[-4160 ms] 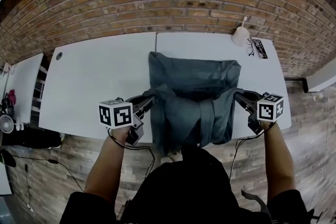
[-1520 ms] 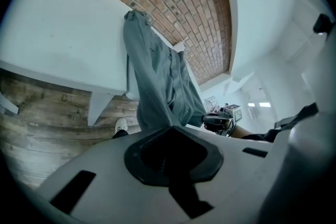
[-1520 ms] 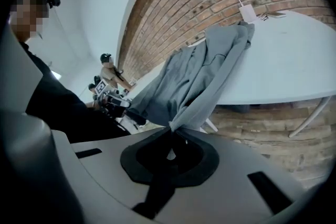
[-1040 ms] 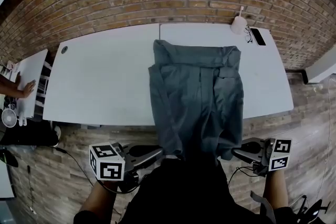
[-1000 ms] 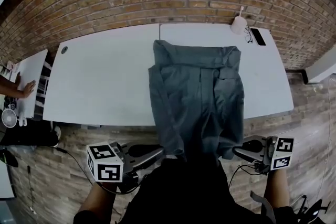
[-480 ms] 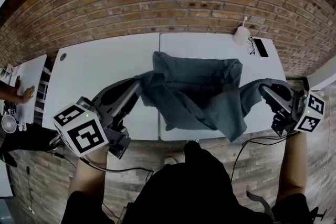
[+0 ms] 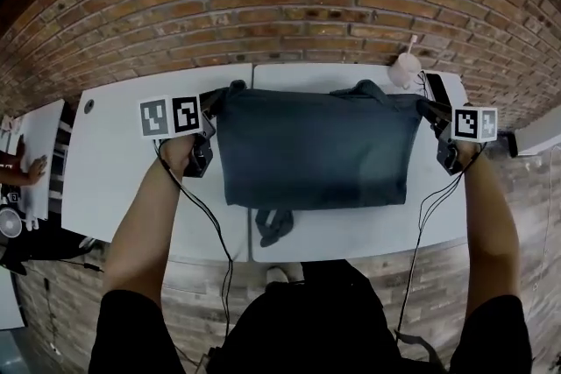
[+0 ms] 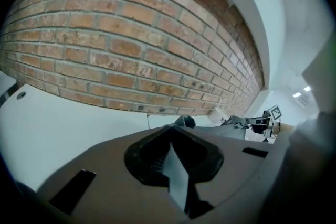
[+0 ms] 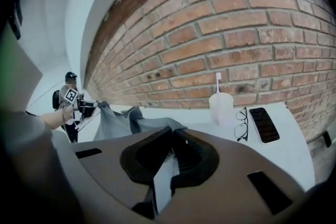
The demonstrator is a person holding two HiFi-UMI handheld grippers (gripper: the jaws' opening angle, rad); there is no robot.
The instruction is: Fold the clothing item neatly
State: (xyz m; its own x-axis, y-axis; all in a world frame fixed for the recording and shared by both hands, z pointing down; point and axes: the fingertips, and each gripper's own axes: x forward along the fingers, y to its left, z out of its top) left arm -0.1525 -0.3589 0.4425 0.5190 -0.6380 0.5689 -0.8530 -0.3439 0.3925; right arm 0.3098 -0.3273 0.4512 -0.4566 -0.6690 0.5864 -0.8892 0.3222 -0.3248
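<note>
The dark grey garment (image 7: pixel 316 153) lies on the white table (image 7: pixel 123 171) as a wide rectangle, folded over on itself. A small piece of it (image 7: pixel 273 223) sticks out below the near edge. My left gripper (image 7: pixel 217 98) is shut on the garment's far left corner, near the table's back edge. My right gripper (image 7: pixel 428 108) is shut on the far right corner. In the left gripper view, grey cloth (image 8: pixel 185 122) bunches just past the closed jaws of the left gripper (image 8: pixel 176 131). In the right gripper view, the cloth (image 9: pixel 131 122) stretches left from the right gripper (image 9: pixel 170 132).
A brick wall (image 7: pixel 289 4) runs right behind the table. A white cup with a straw (image 7: pixel 403 70) stands at the back right, with glasses (image 9: pixel 241 124) and a phone (image 9: pixel 263 124) beside it. A person's hand (image 7: pixel 9 172) rests on a side table (image 7: pixel 37 144) at far left.
Both grippers have carried the garment's near end up and away to the table's far edge. The cloth, bunched in mid-air before, now lies flat, folded in half.
</note>
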